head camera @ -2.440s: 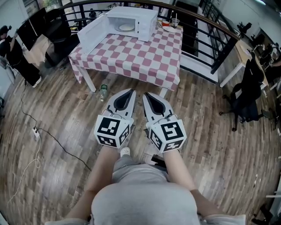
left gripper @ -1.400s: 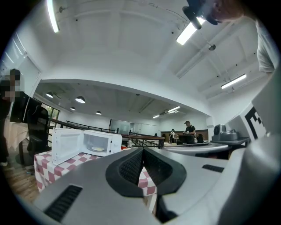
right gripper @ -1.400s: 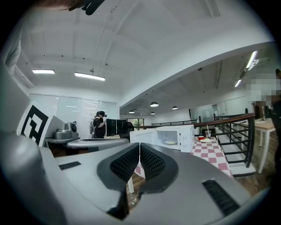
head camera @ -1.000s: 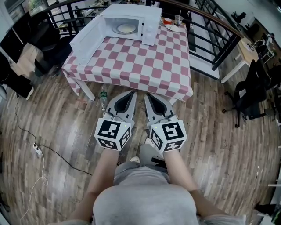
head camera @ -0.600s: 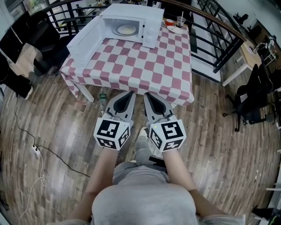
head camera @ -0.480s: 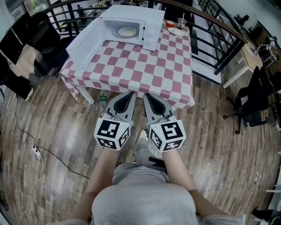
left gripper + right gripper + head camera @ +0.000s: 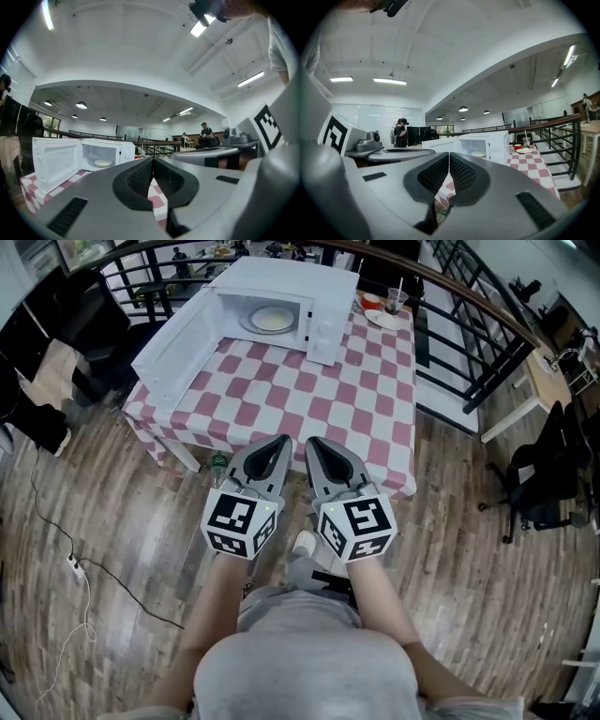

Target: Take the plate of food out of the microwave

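A white microwave (image 7: 309, 287) stands at the far end of a red-and-white checked table (image 7: 309, 404), its door (image 7: 173, 343) swung wide to the left. Inside it lies a white plate of pale food (image 7: 272, 320), also seen in the left gripper view as the plate (image 7: 103, 163) and in the right gripper view as the plate (image 7: 478, 153). My left gripper (image 7: 284, 440) and right gripper (image 7: 311, 442) are held side by side just short of the table's near edge, both shut and empty. The microwave (image 7: 101, 157) is well ahead of them.
A cup, a red bowl and a small plate (image 7: 384, 317) sit on the table right of the microwave. A bottle (image 7: 218, 463) lies on the wood floor by the table leg. A black railing (image 7: 469, 343) runs behind and to the right; an office chair (image 7: 544, 474) stands right. A cable (image 7: 84, 563) trails on the left.
The table and microwave have drawn nearer and lower in the head view as the person walks toward them. Both grippers stay shut and side by side.
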The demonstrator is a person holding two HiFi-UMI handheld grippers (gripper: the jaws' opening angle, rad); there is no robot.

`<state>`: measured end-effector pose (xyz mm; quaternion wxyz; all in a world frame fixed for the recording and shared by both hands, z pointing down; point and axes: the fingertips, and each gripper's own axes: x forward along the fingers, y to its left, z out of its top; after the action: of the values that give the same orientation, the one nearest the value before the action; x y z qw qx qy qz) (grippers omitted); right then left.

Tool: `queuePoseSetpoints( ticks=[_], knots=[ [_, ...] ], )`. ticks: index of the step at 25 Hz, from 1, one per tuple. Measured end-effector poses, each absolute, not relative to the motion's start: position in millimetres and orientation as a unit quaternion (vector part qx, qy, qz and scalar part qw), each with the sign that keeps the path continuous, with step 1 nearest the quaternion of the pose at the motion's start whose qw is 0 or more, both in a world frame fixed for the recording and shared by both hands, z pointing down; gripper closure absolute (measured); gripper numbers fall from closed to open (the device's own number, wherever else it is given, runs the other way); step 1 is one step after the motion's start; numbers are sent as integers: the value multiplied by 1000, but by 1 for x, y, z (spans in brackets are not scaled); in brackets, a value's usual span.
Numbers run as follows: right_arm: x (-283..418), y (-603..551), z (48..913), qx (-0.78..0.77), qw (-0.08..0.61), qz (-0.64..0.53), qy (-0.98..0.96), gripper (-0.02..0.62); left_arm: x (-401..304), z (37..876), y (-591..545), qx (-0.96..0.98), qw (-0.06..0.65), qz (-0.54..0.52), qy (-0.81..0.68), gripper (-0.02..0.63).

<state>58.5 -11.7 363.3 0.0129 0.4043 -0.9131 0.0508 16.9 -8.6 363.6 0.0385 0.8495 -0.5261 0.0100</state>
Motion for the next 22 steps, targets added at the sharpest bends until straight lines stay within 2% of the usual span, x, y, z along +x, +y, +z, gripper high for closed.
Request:
queuePoseSetpoints(
  ticks=[22],
  knots=[
    [67, -159, 369, 368, 21, 55, -928, 568, 16, 369, -157, 832, 70, 9, -551, 601]
  ],
)
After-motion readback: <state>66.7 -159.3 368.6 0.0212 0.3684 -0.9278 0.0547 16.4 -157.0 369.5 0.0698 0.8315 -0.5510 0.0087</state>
